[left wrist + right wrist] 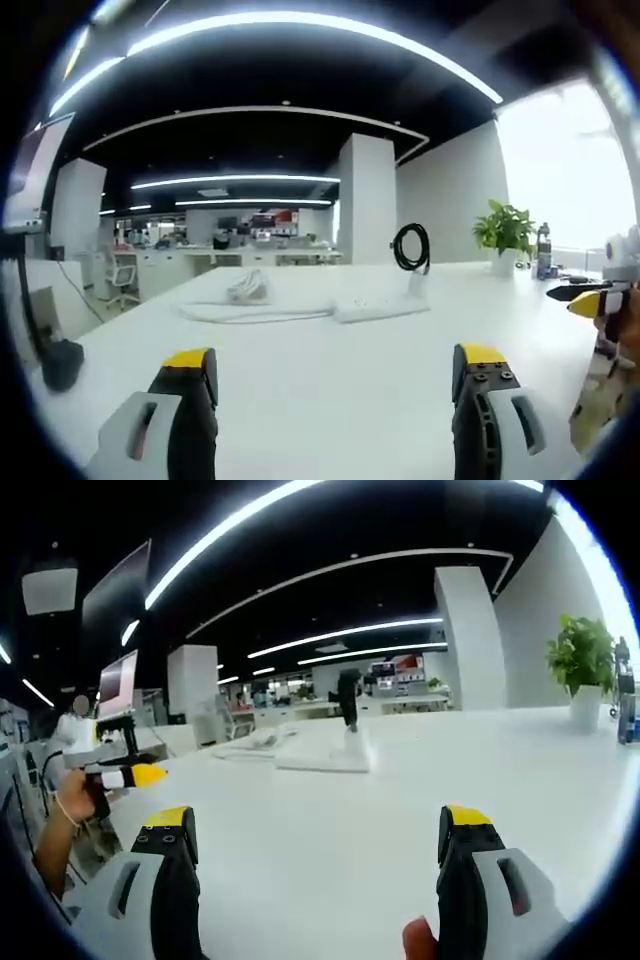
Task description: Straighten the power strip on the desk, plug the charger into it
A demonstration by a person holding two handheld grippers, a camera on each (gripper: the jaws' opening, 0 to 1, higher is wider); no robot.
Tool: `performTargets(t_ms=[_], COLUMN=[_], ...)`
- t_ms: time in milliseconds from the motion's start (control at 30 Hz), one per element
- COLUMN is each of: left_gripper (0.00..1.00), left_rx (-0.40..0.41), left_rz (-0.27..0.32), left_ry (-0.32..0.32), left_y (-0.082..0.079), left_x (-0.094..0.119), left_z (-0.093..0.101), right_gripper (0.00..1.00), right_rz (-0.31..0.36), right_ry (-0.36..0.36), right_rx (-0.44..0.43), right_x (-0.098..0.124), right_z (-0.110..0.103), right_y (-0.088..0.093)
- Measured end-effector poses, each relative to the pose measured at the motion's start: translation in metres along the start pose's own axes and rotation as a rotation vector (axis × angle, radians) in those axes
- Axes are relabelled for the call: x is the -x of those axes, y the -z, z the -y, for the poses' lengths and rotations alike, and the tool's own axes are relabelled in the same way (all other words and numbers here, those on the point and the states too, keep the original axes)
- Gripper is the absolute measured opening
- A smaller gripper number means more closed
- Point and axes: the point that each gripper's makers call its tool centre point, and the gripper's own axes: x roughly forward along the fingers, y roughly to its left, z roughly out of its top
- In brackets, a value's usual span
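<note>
A white power strip (pixel 382 309) lies across the middle of the white desk (pixel 330 390), with its white cord (pixel 250 313) trailing left. Behind the cord sits a white charger with bundled cable (pixel 248 288). My left gripper (pixel 335 362) is open, well short of the strip, nothing between its jaws. In the right gripper view the strip (pixel 325 752) lies ahead with the charger bundle (pixel 255 742) to its left. My right gripper (pixel 314 830) is open and empty too. The right gripper's yellow tip (pixel 585 303) enters the left gripper view from the right; the left gripper's tip (pixel 135 776) shows at left.
A black coiled cable on a stand (pixel 411 248) rises just behind the strip. A potted plant (pixel 505 235) and a bottle (pixel 542 252) stand at the desk's far right. A monitor (pixel 30 170) and a dark object (pixel 60 362) sit at the left edge.
</note>
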Motion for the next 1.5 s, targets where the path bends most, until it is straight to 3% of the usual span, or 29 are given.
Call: performTargets(t_ms=[933,1233,1500], left_gripper=[0.99,0.99,0.99], left_rx=[0.007,0.032,0.035], left_rz=[0.014,0.023,0.028], left_ry=[0.006,0.043,0.01], left_y=[-0.003,-0.005,-0.005], left_x=[0.002,0.007,0.007], left_z=[0.003,0.008,-0.003], right_gripper=[1.0,1.0,1.0], right_rz=[0.023,0.003,0.0], right_ry=[0.008,0.032,0.036], right_rx=[-0.001,0.026,0.047], right_x=[0.002,0.004,0.004], right_z=[0.003,0.003,0.005], right_y=[-0.005,0.0,-0.002])
